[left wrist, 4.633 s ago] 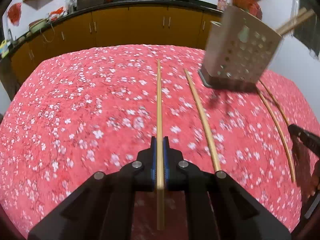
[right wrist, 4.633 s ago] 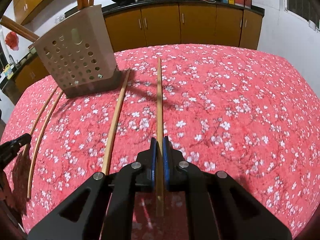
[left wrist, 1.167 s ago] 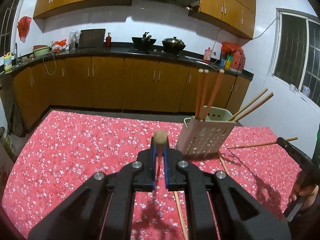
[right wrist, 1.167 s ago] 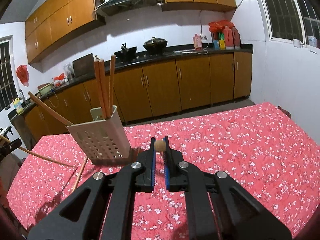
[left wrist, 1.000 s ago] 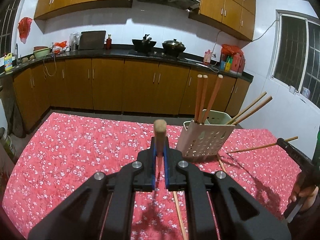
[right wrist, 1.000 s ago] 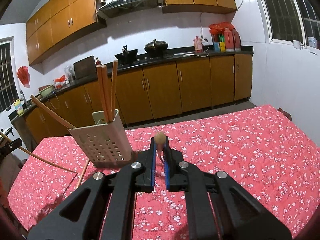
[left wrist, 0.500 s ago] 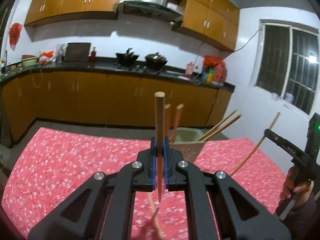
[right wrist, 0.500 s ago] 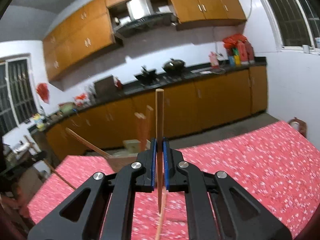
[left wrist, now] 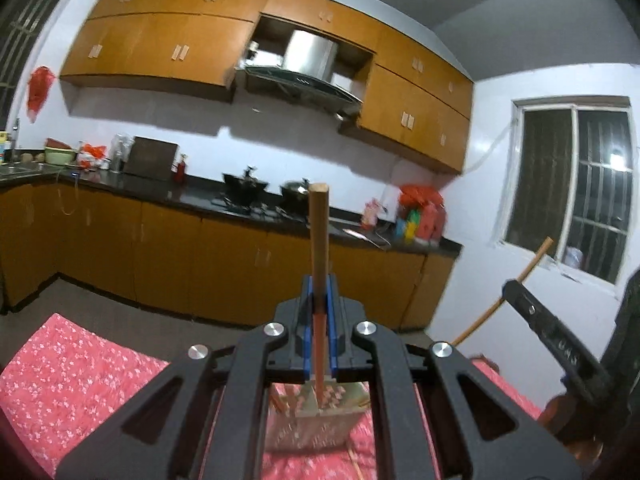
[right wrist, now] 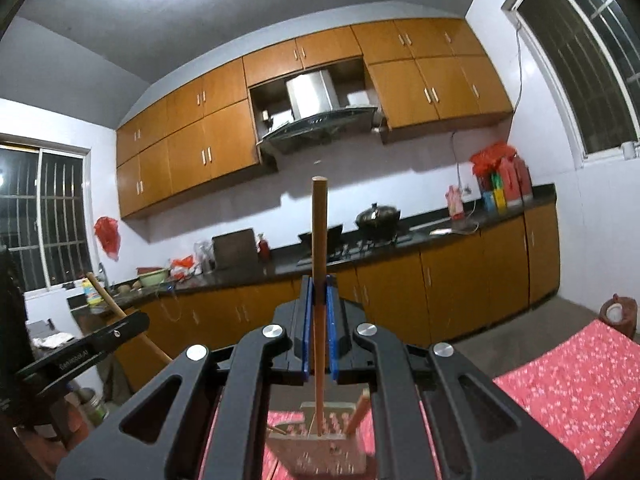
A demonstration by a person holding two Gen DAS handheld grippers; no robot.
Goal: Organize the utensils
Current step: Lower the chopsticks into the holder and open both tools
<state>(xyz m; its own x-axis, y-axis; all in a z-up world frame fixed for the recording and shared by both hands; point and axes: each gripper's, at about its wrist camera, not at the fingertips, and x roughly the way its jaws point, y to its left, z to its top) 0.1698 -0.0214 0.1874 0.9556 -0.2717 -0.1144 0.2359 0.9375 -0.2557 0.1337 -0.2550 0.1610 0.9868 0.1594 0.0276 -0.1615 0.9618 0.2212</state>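
My left gripper (left wrist: 319,292) is shut on a wooden chopstick (left wrist: 319,236), held upright. Its lower end hangs over the perforated white utensil holder (left wrist: 316,420), seen between the gripper arms. My right gripper (right wrist: 319,292) is shut on another chopstick (right wrist: 319,240), also upright, with its lower end at or just inside the holder's (right wrist: 324,448) mouth. Other chopsticks (right wrist: 358,408) lean in the holder. The right gripper (left wrist: 552,344) shows at the right edge of the left wrist view with its chopstick (left wrist: 516,288). The left gripper (right wrist: 80,352) shows at the left edge of the right wrist view.
The holder stands on a table with a red floral cloth (left wrist: 68,376), also in the right wrist view (right wrist: 568,376). A loose chopstick (left wrist: 354,458) lies on the cloth beside the holder. Kitchen cabinets and a counter (left wrist: 160,236) run behind the table.
Both grippers have lifted their chopsticks off the table, tipped them upright and brought them over the holder. The holder now sits directly below both grippers.
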